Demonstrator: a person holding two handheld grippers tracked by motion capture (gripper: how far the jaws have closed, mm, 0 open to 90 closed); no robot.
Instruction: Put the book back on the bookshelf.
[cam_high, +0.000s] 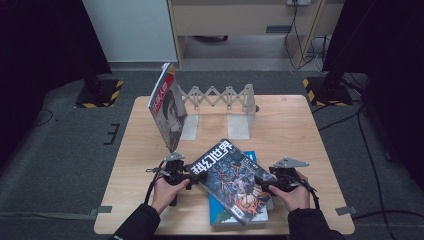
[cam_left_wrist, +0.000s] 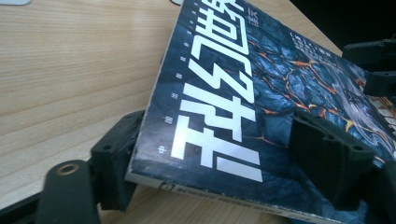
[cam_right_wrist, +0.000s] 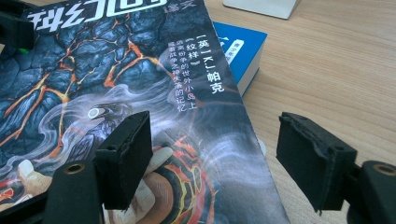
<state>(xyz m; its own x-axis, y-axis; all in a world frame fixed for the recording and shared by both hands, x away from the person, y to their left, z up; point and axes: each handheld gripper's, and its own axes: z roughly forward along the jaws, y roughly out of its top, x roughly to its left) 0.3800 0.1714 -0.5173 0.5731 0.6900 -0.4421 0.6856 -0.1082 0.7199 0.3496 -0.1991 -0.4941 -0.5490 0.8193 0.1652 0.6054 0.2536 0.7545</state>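
Magazine (cam_high: 227, 177) with a dark lava cover lies tilted across a blue book (cam_high: 235, 212) at the counter's (cam_high: 285, 125) near edge. Left tongs (cam_left_wrist: 229, 154) straddle its spine corner, one jaw above the cover, one beneath; grip uncertain. Right tongs (cam_right_wrist: 215, 158) gape wide over its other edge, one jaw over the cover and one beyond the edge, holding nothing. From above, another magazine (cam_high: 167, 105) leans against a bookend rack (cam_high: 222, 100).

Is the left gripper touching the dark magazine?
Touching. The left gripper view shows the left gripper with one jaw under the dark magazine and one on its cover.

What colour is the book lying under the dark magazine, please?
Blue book with a white-edged page block, clearest in the right gripper view.
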